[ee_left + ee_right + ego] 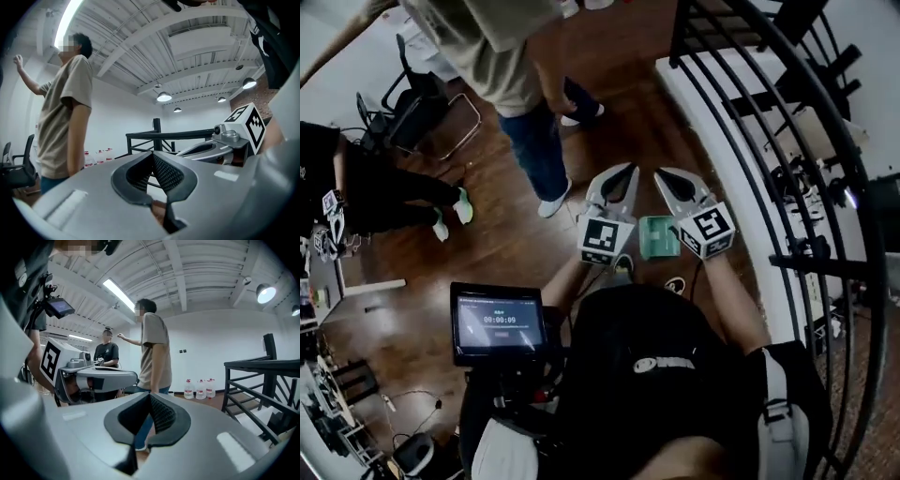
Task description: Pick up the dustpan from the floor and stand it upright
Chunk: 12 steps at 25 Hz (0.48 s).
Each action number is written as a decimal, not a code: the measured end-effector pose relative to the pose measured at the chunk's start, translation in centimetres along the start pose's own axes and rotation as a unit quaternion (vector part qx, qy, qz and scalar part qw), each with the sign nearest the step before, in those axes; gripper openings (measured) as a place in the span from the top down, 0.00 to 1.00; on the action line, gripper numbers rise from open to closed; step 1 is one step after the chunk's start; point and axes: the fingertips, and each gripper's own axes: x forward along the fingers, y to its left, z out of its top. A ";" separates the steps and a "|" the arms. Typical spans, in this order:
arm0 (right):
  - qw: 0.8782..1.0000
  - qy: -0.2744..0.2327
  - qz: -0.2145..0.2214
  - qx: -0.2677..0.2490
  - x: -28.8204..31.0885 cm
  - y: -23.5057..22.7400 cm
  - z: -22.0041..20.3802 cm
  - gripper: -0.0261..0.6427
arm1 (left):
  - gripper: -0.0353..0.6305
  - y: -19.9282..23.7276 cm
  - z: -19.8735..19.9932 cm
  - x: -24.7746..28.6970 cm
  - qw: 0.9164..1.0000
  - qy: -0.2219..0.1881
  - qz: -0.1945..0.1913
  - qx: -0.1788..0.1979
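In the head view a pale green dustpan (659, 236) sits on the wooden floor, close to my feet, below and between the two grippers; I cannot tell how it stands. My left gripper (624, 174) and right gripper (662, 176) are both raised side by side, level and well above the floor. Each is shut with nothing in it. The left gripper view has its dark pads (165, 174) meeting at the tip, with the right gripper (220, 143) beside it. In the right gripper view the pads (160, 416) are likewise closed, and the left gripper (93, 376) is at its left.
A person in a beige shirt and jeans (520, 84) stands just ahead on the floor. Another person in black (356, 187) is at the left near an office chair (417, 108). A black stair railing (769, 122) runs along the right. Water bottles (199, 389) stand by the far wall.
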 end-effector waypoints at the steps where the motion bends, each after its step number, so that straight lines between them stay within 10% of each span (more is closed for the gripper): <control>1: 1.000 -0.002 -0.007 0.001 -0.6 -0.4 0.0 0.96 | 0.92 -0.7 0.0 0.4 1.000 -0.002 -0.007 -0.001; 12: 0.999 -0.015 -0.037 -0.001 -3.2 -4.8 0.7 0.96 | 0.92 -4.2 0.9 4.9 1.000 -0.010 -0.029 0.000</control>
